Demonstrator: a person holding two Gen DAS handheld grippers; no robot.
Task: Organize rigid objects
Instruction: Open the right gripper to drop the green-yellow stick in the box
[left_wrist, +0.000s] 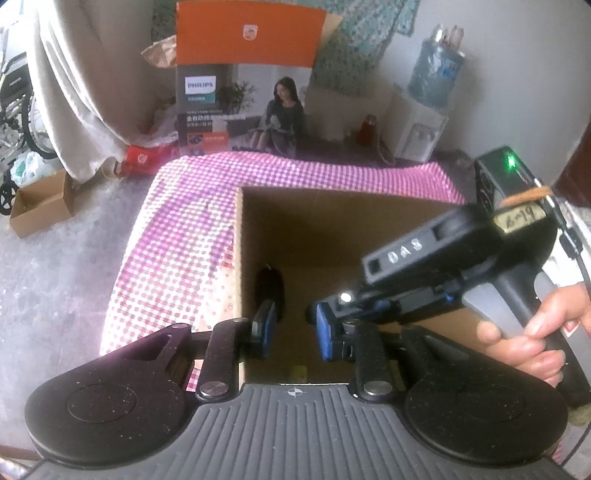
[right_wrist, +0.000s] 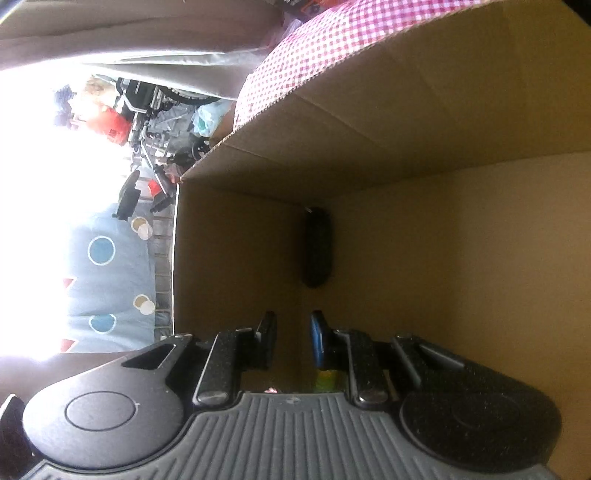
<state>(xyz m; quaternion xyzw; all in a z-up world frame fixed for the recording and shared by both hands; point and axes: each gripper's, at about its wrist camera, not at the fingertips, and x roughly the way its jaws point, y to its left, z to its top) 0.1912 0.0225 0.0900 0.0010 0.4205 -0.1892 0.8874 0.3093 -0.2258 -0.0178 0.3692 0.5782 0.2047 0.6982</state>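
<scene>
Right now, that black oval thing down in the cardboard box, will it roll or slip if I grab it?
The black oval object looks rigid and smooth, so narrow pads may slip. Its rounded ends suggest it could rock. It leans against the box wall, which should steady it.

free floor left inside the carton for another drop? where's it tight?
Cardboard box floor is mostly bare: the wide patch right of the black oval object, out to the far wall. Tight spots: the corner where that object lies, and the near edge, where the left gripper and right gripper crowd the opening.
</scene>
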